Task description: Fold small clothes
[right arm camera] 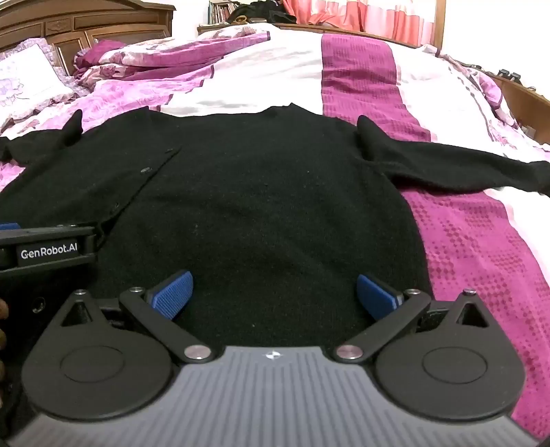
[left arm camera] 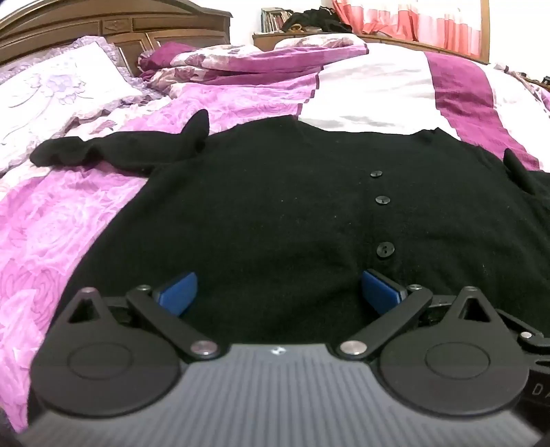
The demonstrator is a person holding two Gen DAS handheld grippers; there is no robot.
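Observation:
A small black knit cardigan with black buttons lies spread flat on the bed, sleeves out to both sides. It also shows in the right wrist view. My left gripper is open, its blue pads low over the cardigan's near hem, left of the button line. My right gripper is open over the near hem on the cardigan's right half. The left gripper's body shows at the left edge of the right wrist view. Neither gripper holds cloth.
The bed has a pink, white and magenta bedspread. A floral pillow and a bunched quilt lie at the far left by the wooden headboard. A shelf and pink curtain stand beyond the bed.

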